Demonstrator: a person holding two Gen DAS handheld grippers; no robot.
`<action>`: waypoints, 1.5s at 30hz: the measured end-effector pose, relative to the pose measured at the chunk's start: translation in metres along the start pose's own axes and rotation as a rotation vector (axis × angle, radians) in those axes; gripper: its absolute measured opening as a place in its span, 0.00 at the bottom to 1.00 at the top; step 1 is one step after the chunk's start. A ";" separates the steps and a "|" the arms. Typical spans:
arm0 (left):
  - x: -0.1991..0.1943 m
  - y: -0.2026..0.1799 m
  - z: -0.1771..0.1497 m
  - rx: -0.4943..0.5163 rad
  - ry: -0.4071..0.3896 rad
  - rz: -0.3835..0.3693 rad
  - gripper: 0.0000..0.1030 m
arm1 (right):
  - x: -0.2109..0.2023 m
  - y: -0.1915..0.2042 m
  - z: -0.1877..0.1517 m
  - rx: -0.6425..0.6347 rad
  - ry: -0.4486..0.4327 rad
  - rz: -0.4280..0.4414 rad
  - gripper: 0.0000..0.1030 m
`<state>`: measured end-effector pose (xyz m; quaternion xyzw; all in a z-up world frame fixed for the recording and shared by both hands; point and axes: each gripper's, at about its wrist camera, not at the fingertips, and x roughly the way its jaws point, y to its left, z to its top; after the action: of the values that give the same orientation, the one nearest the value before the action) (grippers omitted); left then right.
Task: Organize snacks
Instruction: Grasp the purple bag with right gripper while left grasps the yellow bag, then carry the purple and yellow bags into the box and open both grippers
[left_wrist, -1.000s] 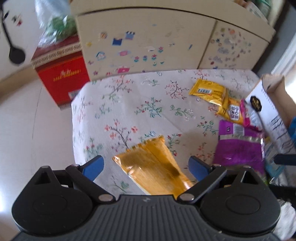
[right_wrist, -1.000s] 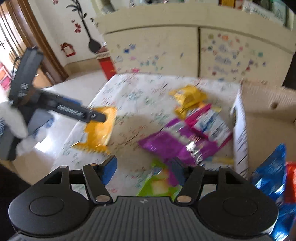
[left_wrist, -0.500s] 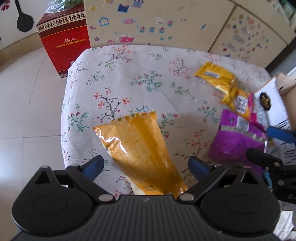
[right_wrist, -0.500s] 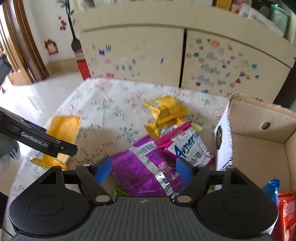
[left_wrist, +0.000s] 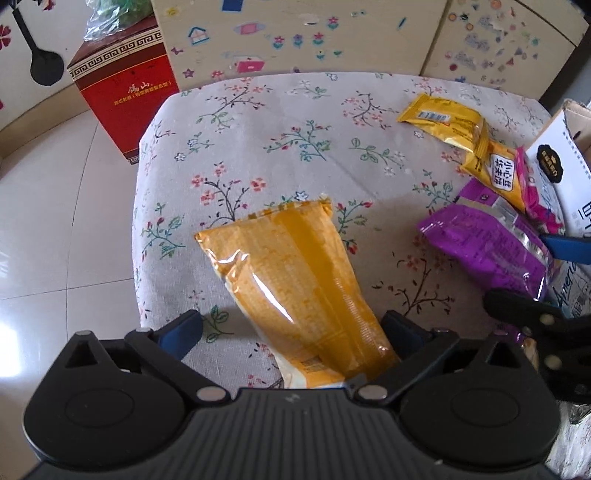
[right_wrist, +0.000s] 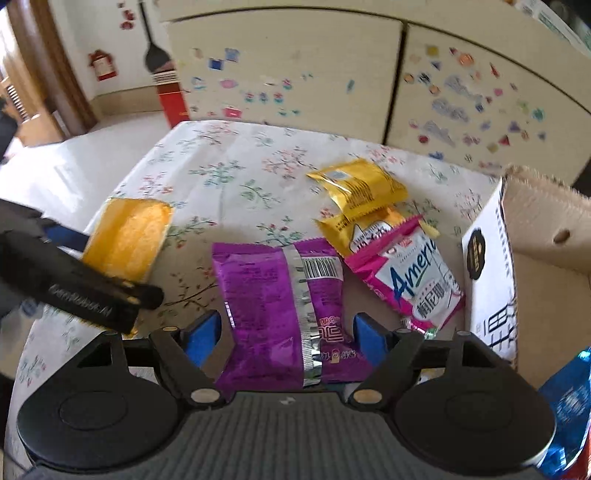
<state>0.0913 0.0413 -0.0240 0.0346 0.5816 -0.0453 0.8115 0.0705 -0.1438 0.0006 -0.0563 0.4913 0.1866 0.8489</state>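
In the left wrist view the left gripper (left_wrist: 291, 334) has just been opening and its fingers (left_wrist: 181, 328) stand wide to either side of the near end of the orange bag (left_wrist: 295, 280), one close against its edge but neither pinching it; the bag lies flat on the floral surface (left_wrist: 258, 122), well left of the cardboard box (left_wrist: 554, 173). In the right wrist view the right gripper (right_wrist: 286, 338) has also just been opening, its fingers (right_wrist: 201, 336) straddling the purple bag (right_wrist: 273, 306) without squeezing it, while that bag lies on the surface left of the box (right_wrist: 491, 266), with the pink packet (right_wrist: 410, 273) and two yellow packets (right_wrist: 358, 184) between bag and box.
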 end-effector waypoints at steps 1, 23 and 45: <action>0.000 0.000 0.000 -0.001 0.002 -0.002 1.00 | 0.003 0.001 0.000 0.004 0.006 -0.011 0.81; -0.015 -0.014 -0.005 0.099 -0.083 -0.039 0.66 | 0.005 0.008 -0.004 0.019 0.004 -0.054 0.61; -0.047 -0.024 -0.006 0.166 -0.226 -0.044 0.52 | -0.029 0.007 0.002 0.044 -0.088 -0.025 0.61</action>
<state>0.0676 0.0197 0.0188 0.0836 0.4812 -0.1146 0.8651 0.0566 -0.1441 0.0268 -0.0356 0.4568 0.1673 0.8730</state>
